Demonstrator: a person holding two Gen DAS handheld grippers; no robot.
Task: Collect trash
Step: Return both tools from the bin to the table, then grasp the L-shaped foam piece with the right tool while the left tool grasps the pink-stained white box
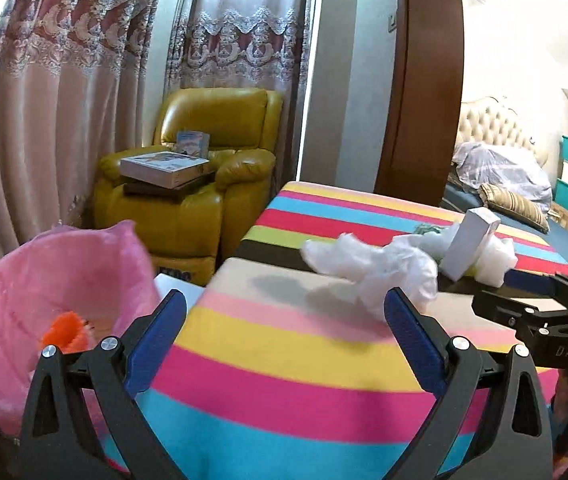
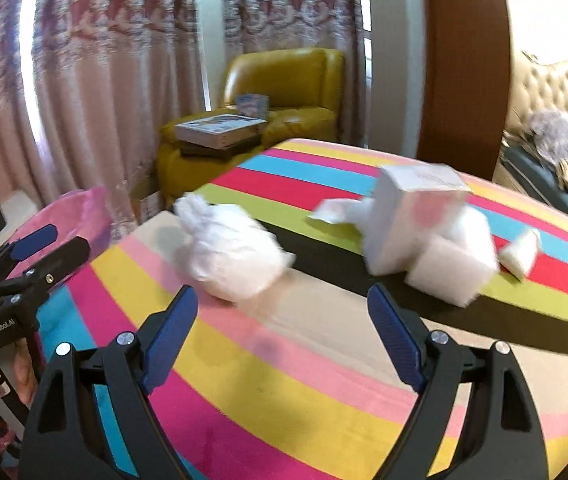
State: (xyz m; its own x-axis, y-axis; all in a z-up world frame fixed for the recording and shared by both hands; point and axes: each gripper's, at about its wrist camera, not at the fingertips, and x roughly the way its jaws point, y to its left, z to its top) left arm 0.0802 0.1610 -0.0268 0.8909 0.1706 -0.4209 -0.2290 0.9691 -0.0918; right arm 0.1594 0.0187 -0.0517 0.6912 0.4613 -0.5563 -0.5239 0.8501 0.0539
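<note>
Right now your left gripper and right gripper both gape wide with nothing between the pads. Nearest the right one, the crumpled white plastic-bag wad lies on the striped cloth of the desk; it should be light, soft and slippery, so pinch its bulging middle. Beyond stands a white cardboard carton, probably stiff but crushable. The pink-lined bin waits beside the desk's left edge.

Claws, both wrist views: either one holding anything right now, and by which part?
Nothing is held. The left claw is open over bare striped cloth. The right claw is open too, short of the crumpled white bag.
</note>
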